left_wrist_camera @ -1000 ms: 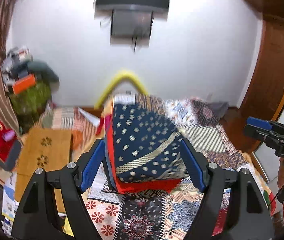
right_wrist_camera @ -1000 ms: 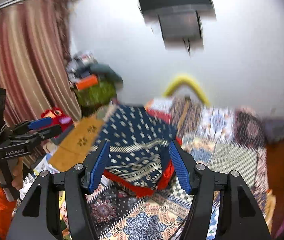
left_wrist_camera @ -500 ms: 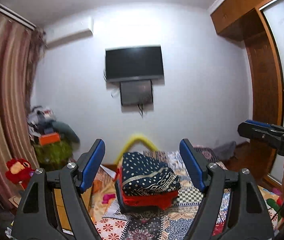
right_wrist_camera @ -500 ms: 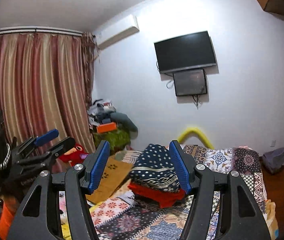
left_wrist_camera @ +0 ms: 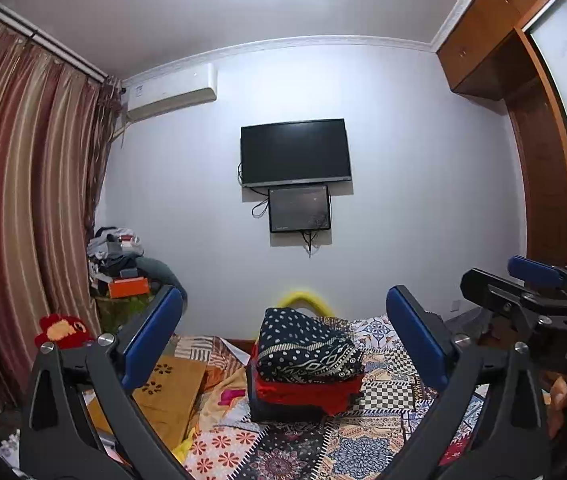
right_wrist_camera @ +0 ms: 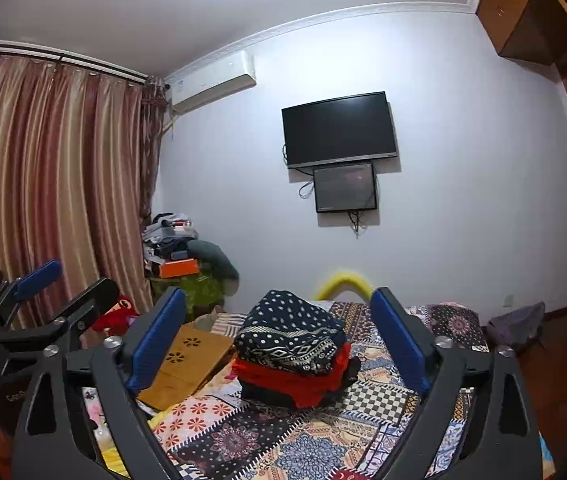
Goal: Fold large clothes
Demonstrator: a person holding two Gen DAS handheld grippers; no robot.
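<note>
Both claws, left (left_wrist_camera: 283, 340) and right (right_wrist_camera: 277, 338), now backed off, opening wide, empty; folded stack (left_wrist_camera: 305, 356) left on bed (left_wrist_camera: 363, 440). Fold likely finished.

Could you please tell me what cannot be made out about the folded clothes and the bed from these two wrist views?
- Dark bottom layer of the folded stack: type unclear in both views, covered by the red and navy patterned pieces.
- Near part of the bedspread: hidden by the right gripper frame and cut by the lower edge.
- Yellow arch: lower part hidden behind the stack in the left view.
- Clutter pile by the curtain: items too small to name.
</note>
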